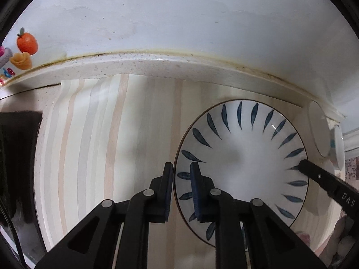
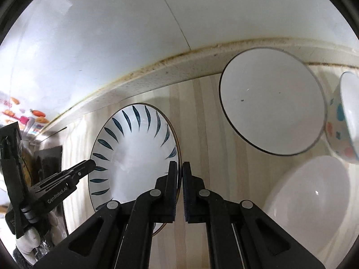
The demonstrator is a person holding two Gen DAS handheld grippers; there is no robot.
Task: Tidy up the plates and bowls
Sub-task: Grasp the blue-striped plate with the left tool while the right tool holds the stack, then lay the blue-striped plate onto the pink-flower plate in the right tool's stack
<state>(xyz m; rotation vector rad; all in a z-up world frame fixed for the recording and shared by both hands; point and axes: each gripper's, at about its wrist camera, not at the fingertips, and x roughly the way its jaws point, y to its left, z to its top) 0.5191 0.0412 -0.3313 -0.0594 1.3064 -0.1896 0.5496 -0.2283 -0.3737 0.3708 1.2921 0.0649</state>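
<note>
A white plate with blue leaf marks lies on the striped mat; it also shows in the right wrist view. My left gripper straddles the plate's left rim, one finger outside and one inside, closed on it. My right gripper is shut on the plate's right rim; its tip also shows in the left wrist view. The left gripper shows in the right wrist view at the plate's far edge. A white bowl with a dark rim, a spotted bowl and a plain white bowl stand to the right.
The striped mat covers a speckled counter against a white wall. Fruit stickers are on the wall at left. A dark object sits at the mat's left edge. White bowls crowd the right end.
</note>
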